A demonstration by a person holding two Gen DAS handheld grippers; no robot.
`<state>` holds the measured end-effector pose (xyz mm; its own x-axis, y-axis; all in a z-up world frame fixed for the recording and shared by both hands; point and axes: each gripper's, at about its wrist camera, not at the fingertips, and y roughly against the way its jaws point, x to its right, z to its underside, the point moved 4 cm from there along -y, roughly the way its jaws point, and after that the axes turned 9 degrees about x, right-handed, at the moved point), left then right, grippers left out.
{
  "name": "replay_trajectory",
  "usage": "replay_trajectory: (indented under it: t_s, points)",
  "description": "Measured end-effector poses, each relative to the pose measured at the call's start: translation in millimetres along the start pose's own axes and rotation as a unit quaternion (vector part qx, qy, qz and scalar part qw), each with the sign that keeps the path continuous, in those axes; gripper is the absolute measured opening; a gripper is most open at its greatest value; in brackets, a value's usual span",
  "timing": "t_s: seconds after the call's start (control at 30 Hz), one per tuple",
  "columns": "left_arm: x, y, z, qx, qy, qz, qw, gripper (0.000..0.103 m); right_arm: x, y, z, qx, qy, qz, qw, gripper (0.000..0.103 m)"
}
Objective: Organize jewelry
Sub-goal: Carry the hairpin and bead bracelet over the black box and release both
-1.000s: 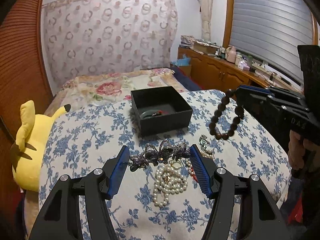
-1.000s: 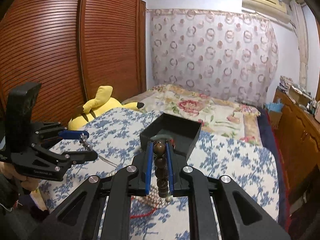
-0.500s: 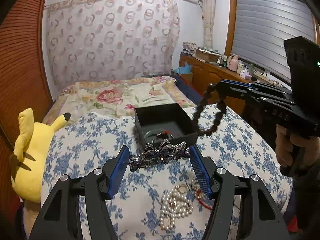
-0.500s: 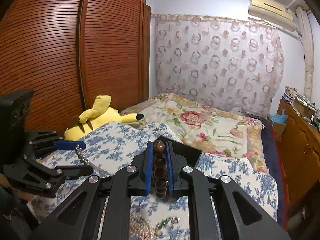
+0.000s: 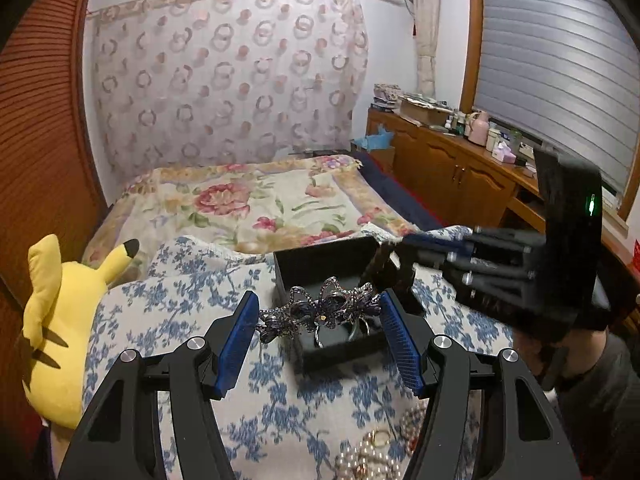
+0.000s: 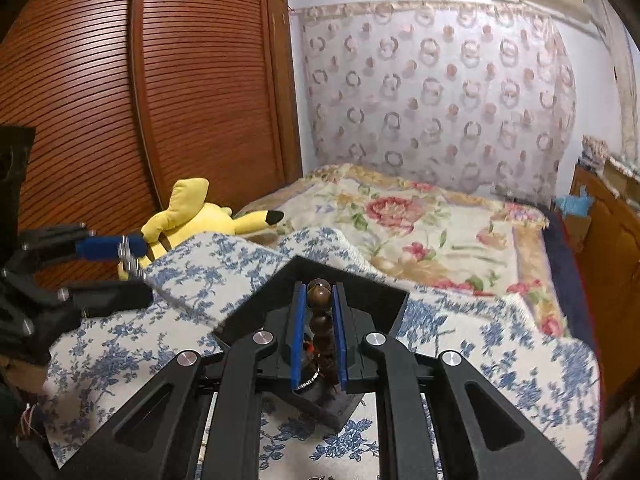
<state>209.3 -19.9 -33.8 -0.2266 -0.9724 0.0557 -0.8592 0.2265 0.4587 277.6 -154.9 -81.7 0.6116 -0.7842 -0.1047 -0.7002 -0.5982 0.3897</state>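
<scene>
Two hand-held grippers converge on a black box (image 5: 320, 258) set on a blue-flowered quilt (image 5: 168, 320) on the bed. The left hand-held gripper (image 5: 318, 316), its pads clamped on the ends of a dark jewelled bow hair clip (image 5: 320, 312), hangs just above the box's near edge. The right hand-held gripper (image 6: 319, 320), closed on a brown bead bracelet (image 6: 322, 322), holds the loop over the box opening directly ahead of it.

Some pieces appear to lie in the box already, though blur hides which. A pearl necklace (image 5: 368, 456) and a gold ring (image 5: 378, 436) lie on the quilt below and behind the left gripper, unsorted, so the job looks roughly midway.

A second ago both grippers carried their pieces well short of the box; both have since closed in on it, and the loose pile has dropped toward the bottom of the left view.
</scene>
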Motion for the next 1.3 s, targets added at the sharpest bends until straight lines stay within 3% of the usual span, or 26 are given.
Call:
replay_trajectory:
  t_s: [0.27, 0.4, 0.5, 0.8, 1.3]
  points:
    - [0, -40, -4, -0.019, -0.005, -0.006, 0.9998, 0.060, 13, -14, 19, -0.021, -0.032, -0.019, 0.999, 0.015]
    - [1, -61, -2, -0.031, -0.008, -0.008, 0.9994, 0.060, 19, -13, 23, -0.026, -0.041, -0.015, 0.999, 0.016]
    - [4, -77, -2, -0.038, -0.014, -0.010, 0.9991, 0.060, 27, -8, 22, -0.021, -0.054, -0.014, 0.998, 0.025]
    - [8, -115, -5, -0.055, -0.023, -0.007, 0.9982, 0.060, 45, -7, 30, -0.027, -0.075, 0.007, 0.997, 0.025]
    - [10, -128, -6, -0.066, -0.029, -0.009, 0.9974, 0.061, 46, -6, 28, -0.023, -0.075, 0.010, 0.997, 0.025]
